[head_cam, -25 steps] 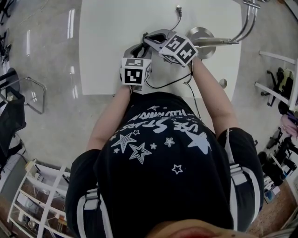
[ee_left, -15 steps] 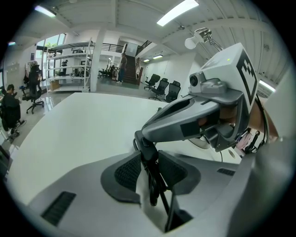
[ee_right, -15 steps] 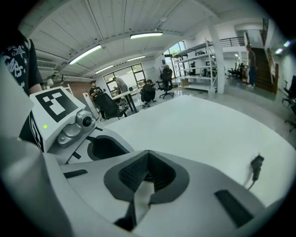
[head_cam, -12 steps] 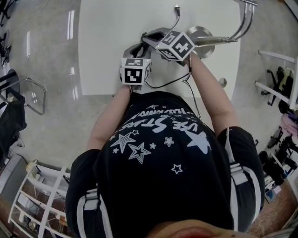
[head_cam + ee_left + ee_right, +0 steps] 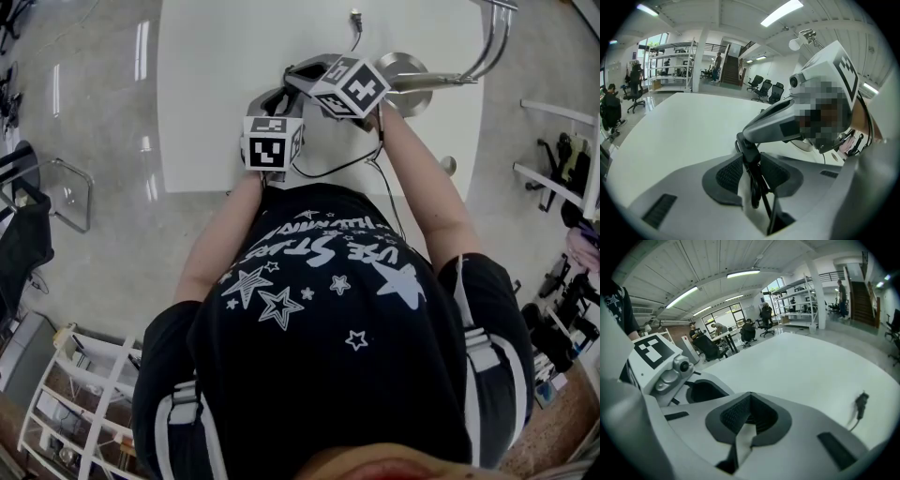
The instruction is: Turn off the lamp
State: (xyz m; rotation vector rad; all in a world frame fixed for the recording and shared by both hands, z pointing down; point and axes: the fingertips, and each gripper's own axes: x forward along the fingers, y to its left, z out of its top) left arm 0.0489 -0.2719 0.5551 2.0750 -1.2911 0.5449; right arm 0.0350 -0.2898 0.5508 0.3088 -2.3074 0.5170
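Clamping a black cord switch [image 5: 746, 144] between the pads of the left gripper [image 5: 751, 164], with jaws fairly wide on either side of it and the cord trailing back through the gap. Touching the top of that switch with the nose of the right gripper [image 5: 749, 404], with jaws brought fully together and nothing between them. Just beyond the right gripper and to its right, the lamp [image 5: 401, 67], standing on its round base on the white table [image 5: 216, 84]. Further ahead, a loose cable end [image 5: 860, 403].
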